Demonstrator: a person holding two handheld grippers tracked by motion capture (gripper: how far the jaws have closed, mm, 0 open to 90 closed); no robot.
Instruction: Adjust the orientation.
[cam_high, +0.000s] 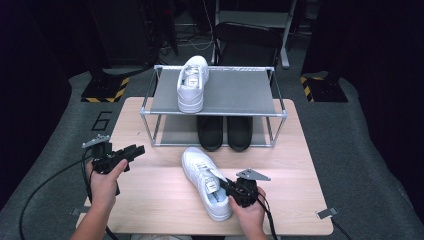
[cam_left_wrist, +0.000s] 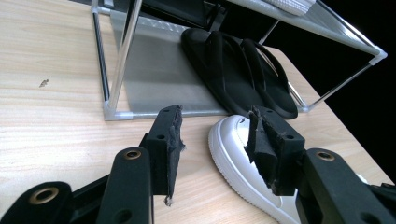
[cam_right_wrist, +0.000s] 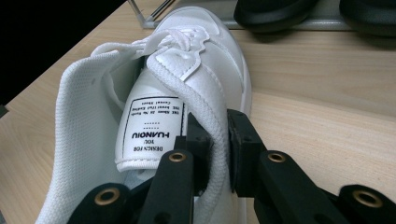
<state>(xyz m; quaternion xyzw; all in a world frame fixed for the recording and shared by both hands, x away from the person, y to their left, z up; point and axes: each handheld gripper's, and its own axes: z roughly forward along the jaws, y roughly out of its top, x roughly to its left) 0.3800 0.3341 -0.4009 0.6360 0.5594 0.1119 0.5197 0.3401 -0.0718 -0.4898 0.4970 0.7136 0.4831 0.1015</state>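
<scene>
My right gripper (cam_right_wrist: 215, 140) pinches the padded collar of the white leather sneaker (cam_high: 206, 181) lying on the pale wooden table (cam_high: 150, 200) before the metal shoe rack (cam_high: 220, 90). My left gripper (cam_left_wrist: 215, 140) hovers open, empty. I should lift slowly, keeping the collar from slipping.

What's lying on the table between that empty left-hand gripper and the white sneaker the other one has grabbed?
Nothing: in the high view, bare light wooden tabletop separates the left gripper from the white lace-up sneaker.
</scene>
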